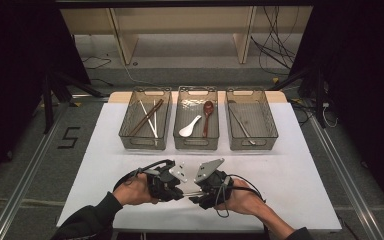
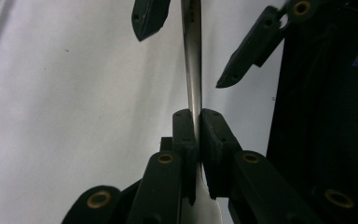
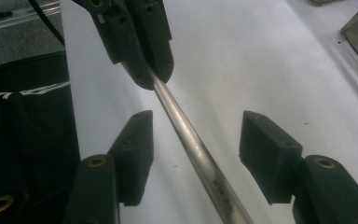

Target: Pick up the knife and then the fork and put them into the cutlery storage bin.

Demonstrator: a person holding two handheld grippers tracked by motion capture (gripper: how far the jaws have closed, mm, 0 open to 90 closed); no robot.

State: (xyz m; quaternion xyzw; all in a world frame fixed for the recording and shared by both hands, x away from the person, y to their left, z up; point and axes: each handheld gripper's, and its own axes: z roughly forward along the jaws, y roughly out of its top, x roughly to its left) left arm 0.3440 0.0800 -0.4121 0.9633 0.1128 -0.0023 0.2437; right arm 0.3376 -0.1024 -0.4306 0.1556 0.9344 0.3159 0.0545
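A slim metal utensil handle (image 2: 192,56) runs between my two grippers, low over the white table near its front edge. My left gripper (image 2: 196,126) is shut on the handle; the metal broadens below the jaws, and its end is hidden. My right gripper (image 3: 198,121) is open, one jaw on each side of the handle (image 3: 191,140) without touching it. In the high view the left gripper (image 1: 180,190) and right gripper (image 1: 197,194) meet tip to tip, each held in a hand.
Three clear bins stand in a row at the back of the table (image 1: 300,165). The left bin (image 1: 130,131) holds chopsticks, the middle bin (image 1: 180,117) a white spoon and a brown spoon, and the right bin (image 1: 267,122) a metal utensil.
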